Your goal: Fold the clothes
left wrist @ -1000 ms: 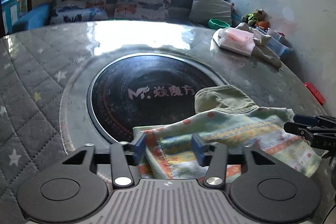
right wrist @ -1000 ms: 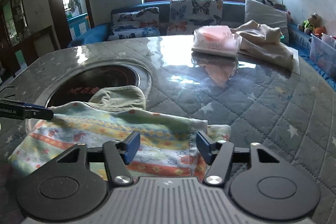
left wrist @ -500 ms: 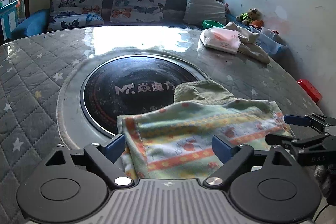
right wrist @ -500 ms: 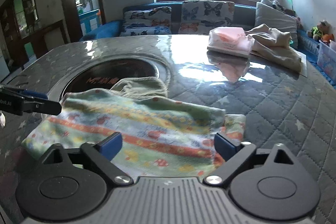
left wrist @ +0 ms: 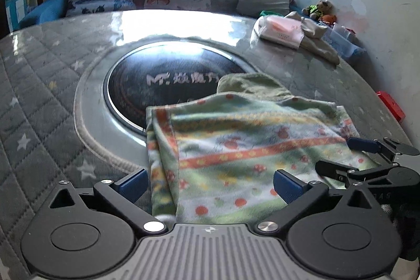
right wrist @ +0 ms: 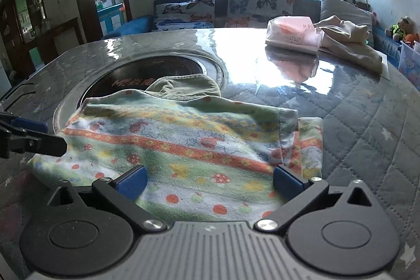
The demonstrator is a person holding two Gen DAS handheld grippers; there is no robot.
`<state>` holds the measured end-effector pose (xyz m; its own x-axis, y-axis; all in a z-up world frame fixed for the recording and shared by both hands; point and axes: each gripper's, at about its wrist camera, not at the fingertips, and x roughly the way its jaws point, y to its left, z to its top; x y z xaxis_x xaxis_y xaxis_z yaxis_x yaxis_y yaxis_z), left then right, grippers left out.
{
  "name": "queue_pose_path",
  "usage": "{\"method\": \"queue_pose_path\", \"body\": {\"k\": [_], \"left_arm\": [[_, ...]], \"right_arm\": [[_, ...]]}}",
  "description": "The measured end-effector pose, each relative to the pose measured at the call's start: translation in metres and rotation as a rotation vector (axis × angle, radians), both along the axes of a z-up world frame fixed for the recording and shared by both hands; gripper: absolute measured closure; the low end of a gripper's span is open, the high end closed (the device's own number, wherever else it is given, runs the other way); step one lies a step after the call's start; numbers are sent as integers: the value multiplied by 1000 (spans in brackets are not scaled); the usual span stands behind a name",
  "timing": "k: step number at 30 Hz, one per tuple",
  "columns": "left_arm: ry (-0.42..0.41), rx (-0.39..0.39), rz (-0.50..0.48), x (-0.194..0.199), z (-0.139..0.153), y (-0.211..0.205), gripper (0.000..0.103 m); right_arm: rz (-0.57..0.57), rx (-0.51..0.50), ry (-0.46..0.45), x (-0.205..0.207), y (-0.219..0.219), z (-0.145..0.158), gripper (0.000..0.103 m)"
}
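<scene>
A striped, colourful patterned cloth (left wrist: 249, 146) lies folded on the table, also in the right wrist view (right wrist: 189, 143). Its far edge lies over an olive green garment (left wrist: 252, 83), which shows in the right wrist view (right wrist: 183, 87) too. My left gripper (left wrist: 210, 186) is open and empty over the cloth's near left edge. My right gripper (right wrist: 210, 181) is open and empty over the cloth's near right part. Each gripper shows in the other's view, the right one (left wrist: 367, 156) and the left one (right wrist: 29, 135), both at the cloth's side edges.
The quilted grey table (left wrist: 39, 85) has a round black hotplate (left wrist: 162, 83) in a metal ring. A pink-white tissue pack (right wrist: 291, 34) and a beige garment (right wrist: 349, 41) lie at the far right. A red object (left wrist: 391, 104) sits at the right edge. A sofa with butterfly cushions (right wrist: 223, 7) stands behind.
Both grippers were partly closed around the cloth's near edge a second ago; they have opened wide, let it go and drawn back a little. The cloth now lies flat.
</scene>
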<state>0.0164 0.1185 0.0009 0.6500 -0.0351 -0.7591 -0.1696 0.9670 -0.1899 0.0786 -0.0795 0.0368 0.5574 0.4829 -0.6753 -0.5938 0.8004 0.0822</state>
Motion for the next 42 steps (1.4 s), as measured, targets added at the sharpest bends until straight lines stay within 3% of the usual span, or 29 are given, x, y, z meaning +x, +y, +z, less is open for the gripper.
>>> {"method": "queue_pose_path", "body": {"k": [4, 26, 42], "left_arm": [[39, -21, 16, 2, -7, 2, 0], [78, -95, 84, 9, -5, 10, 0], [80, -56, 64, 12, -6, 6, 0]], "right_arm": [[5, -15, 5, 1, 2, 0, 0], [19, -59, 35, 2, 9, 2, 0], [-7, -43, 16, -1, 9, 1, 0]]}}
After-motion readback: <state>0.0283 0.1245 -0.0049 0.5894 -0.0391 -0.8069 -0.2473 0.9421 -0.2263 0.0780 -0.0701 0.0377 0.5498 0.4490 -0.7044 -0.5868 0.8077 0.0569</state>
